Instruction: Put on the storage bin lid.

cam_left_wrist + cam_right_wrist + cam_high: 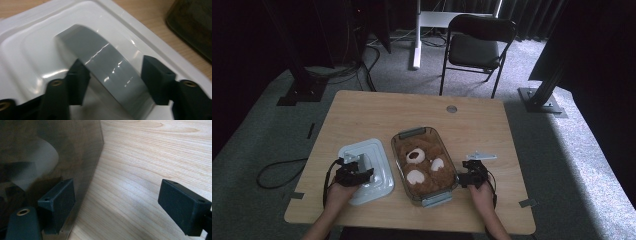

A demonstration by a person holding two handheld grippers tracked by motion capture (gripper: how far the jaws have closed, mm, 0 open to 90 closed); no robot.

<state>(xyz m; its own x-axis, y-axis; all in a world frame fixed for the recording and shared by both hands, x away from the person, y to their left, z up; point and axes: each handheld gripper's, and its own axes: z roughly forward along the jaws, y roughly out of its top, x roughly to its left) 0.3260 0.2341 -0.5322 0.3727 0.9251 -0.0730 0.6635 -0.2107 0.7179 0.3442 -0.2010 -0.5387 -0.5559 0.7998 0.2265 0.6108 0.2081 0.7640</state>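
A white lid (379, 175) with a grey arched handle (110, 62) lies on the table left of a clear container (411, 133). A brown teddy bear (419, 165) lies inside that container. My left gripper (355, 171) is down on the lid, and its pads (78, 75) sit against both sides of the handle, so my left gripper (116, 75) is shut on it. My right gripper (468, 177) rests at the container's right wall (50, 150). In the right gripper view my right gripper (118, 200) stands open over bare wood, its left pad (58, 200) close to the wall.
The wooden table (377, 112) has a small round grommet (451, 108) near its far edge. A black folding chair (479, 45) stands beyond the table. A cable (277, 172) loops on the carpet to the left.
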